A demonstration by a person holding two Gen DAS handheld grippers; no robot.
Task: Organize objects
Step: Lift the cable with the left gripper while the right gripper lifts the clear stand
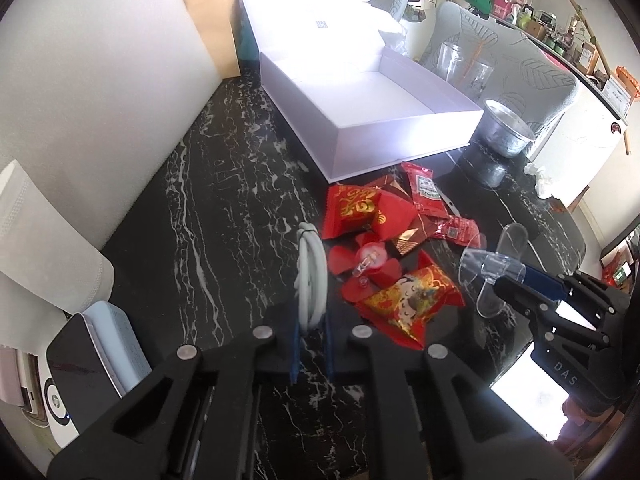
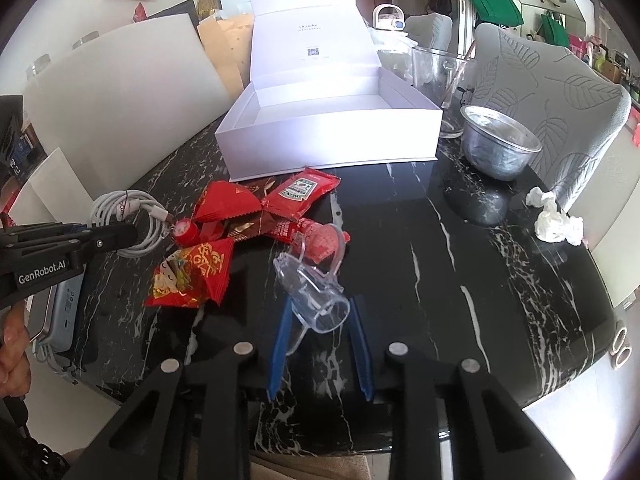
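- Left claw (image 1: 311, 330) clamped on white coiled cable (image 1: 309, 280), near edge of table (image 1: 180, 220).
- Right claw (image 2: 320, 316) narrow, its pads on either side of clear plastic piece (image 2: 316, 300); contact unclear.
- Open white box (image 2: 332, 128) far; red packets (image 2: 224, 232) between.

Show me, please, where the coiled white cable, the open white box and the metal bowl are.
coiled white cable (image 1: 309, 280): left wrist view, middle of the coil.
open white box (image 2: 332, 142): right wrist view, front wall.
metal bowl (image 2: 498, 156): right wrist view, outer side.

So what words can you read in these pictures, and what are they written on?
"GenRobot.AI": on the left gripper.
"DAS": on the right gripper.
"HEINZ": on the ketchup packet.
White box lid: small print and a square code, too small to read.
Red snack packets: gold characters, unreadable.
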